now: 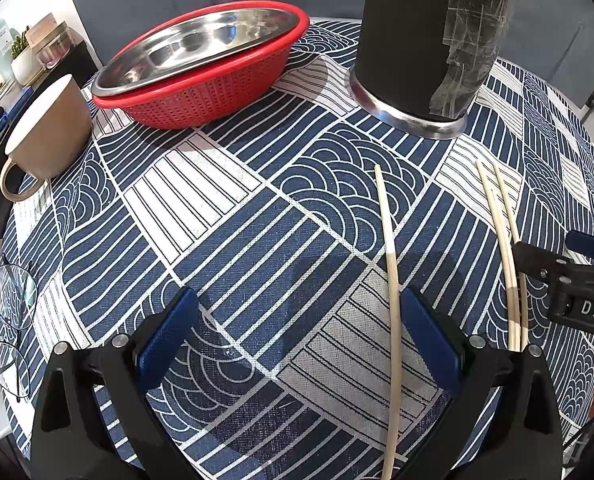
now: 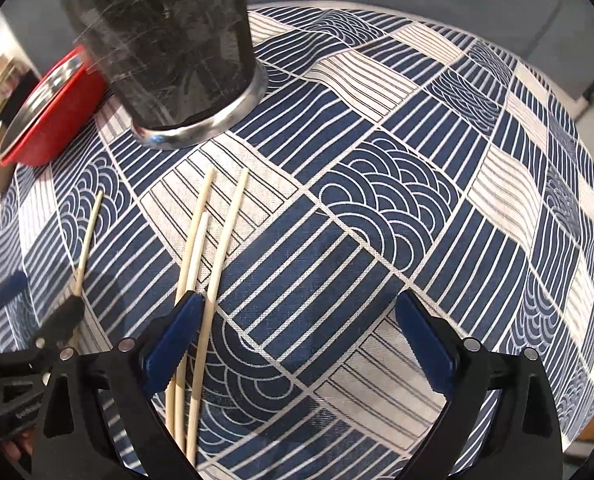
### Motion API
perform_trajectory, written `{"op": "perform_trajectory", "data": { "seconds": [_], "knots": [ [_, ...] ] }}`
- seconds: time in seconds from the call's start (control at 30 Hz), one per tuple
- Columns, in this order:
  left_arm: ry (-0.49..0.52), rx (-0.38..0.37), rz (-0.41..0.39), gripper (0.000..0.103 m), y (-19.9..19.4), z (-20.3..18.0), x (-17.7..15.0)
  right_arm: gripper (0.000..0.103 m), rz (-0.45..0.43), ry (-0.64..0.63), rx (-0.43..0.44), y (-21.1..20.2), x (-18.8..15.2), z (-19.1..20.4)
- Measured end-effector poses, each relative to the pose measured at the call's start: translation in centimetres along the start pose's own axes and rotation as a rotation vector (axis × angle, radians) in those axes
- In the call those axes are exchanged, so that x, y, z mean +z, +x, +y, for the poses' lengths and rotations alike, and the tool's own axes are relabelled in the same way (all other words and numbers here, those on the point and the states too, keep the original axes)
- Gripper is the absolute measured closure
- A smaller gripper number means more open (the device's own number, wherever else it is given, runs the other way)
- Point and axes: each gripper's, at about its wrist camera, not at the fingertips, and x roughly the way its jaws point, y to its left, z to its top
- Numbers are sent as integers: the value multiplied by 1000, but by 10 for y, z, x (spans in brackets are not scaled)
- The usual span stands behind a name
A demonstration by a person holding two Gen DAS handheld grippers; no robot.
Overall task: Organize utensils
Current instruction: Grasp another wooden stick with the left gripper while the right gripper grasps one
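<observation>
On the patterned counter (image 2: 377, 208), at six o'clock of the dark holder (image 2: 165, 52), both tongs, left tongs (image 1: 297, 344) and right tongs (image 2: 301, 344), spread wide and empty over loose chopsticks (image 2: 217, 248): probably light, stiff, slippery, best pinched mid-length.

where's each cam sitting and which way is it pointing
Left wrist: on the left tool, aimed steeply down at the tablecloth; its open fingers frame one chopstick; the right tool shows at the right edge.
Right wrist: on the right tool, also aimed steeply down, open, over three chopsticks; the left tool shows at lower left.
Shared: black holder, red basket, the chopsticks.
</observation>
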Motion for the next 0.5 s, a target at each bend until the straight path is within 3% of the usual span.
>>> {"op": "perform_trajectory", "data": {
  "seconds": [0.07,0.17,0.27,0.33,0.43,0.5],
  "knots": [
    [5,0,4,4,0,0,1,13,6,-10,6,-2,-1,-3],
    [8,2,20,4,1,2,2,27,-7,-26,15,-9,-7,-10],
    [-9,10,33,4,0,10,0,47,-24,-32,18,-16,-15,-24],
    [-16,11,43,4,-1,18,-2,71,-27,-26,15,-19,-20,-30],
    [5,-2,56,9,-4,24,-3,96,-17,-27,8,-22,-23,-43],
    [10,-7,57,15,-7,26,-3,99,-7,-41,-10,-22,-24,-50]
  ]
}}
